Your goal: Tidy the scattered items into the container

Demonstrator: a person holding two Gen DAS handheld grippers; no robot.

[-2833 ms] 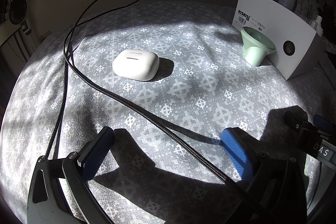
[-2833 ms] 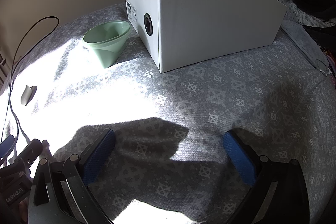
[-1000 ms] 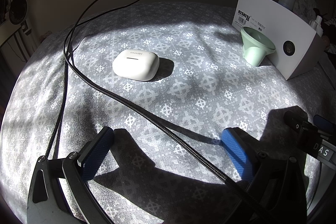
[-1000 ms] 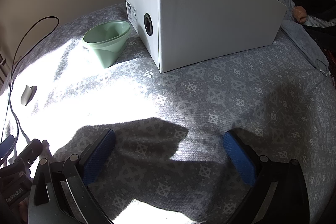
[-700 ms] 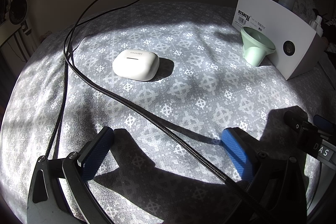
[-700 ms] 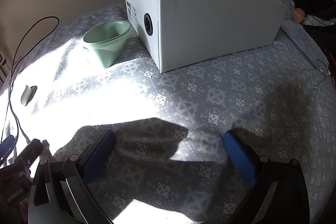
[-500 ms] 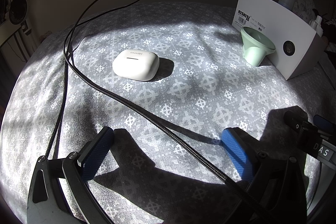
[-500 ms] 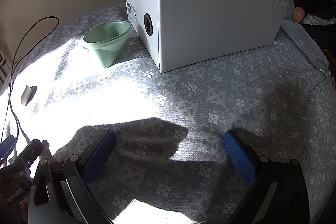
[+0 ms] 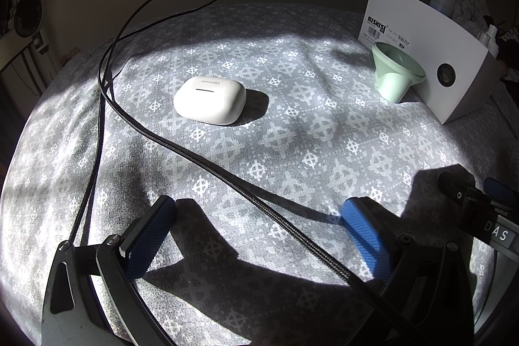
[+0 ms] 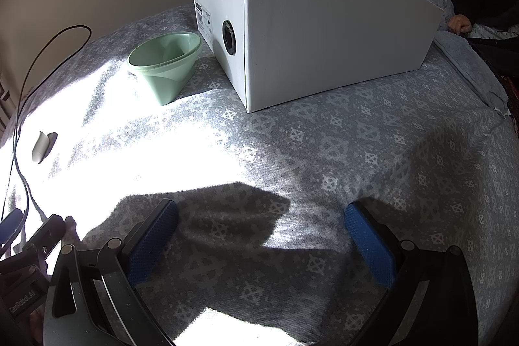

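Left wrist view: the left gripper (image 9: 256, 227) hangs with fingers spread, empty; the earbud case (image 9: 210, 100) lies upper centre, the black cable (image 9: 207, 166) just beside it (approach from above); the right gripper (image 10: 261, 234) is spread too; the white box (image 10: 311, 31) stands top centre, the green cup (image 10: 167, 64) touching it.

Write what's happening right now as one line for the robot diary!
left gripper: open | right gripper: open | earbud case, green cup: outside white box

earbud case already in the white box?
No, the white earbud case lies out on the patterned bedspread, well apart from the white box, with both grippers open and empty.
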